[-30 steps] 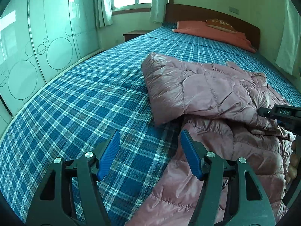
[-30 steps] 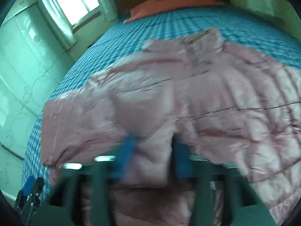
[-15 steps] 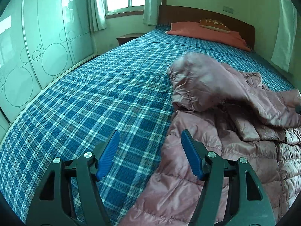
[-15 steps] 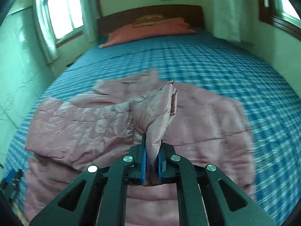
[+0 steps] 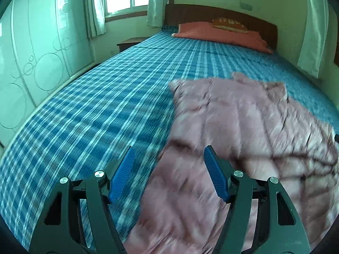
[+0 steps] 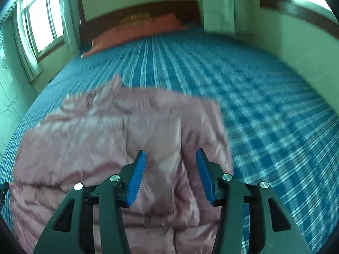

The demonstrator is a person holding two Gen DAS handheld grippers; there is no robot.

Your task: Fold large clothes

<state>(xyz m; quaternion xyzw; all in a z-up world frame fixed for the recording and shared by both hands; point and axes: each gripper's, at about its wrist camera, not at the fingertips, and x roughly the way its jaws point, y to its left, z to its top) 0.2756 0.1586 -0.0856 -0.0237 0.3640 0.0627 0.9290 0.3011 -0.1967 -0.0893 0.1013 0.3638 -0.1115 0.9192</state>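
A pink quilted down jacket (image 5: 243, 131) lies spread on the blue plaid bed (image 5: 106, 116). In the left wrist view it fills the lower right. My left gripper (image 5: 169, 163) is open and empty above the jacket's left edge. In the right wrist view the jacket (image 6: 95, 144) covers the lower left of the bed (image 6: 275, 127), with a sleeve folded across its front. My right gripper (image 6: 171, 165) is open and empty just above the jacket's right part. Both views are motion-blurred.
An orange pillow (image 5: 220, 33) and a wooden headboard (image 5: 211, 14) are at the far end of the bed. A glass-fronted wardrobe (image 5: 31, 63) runs along the left side. A nightstand (image 5: 129, 42) stands under the window. A wall (image 6: 296, 53) borders the bed's right side.
My right gripper has opened and let go of the jacket sleeve, which now lies folded across the jacket. Both grippers have shifted; the left stayed open.
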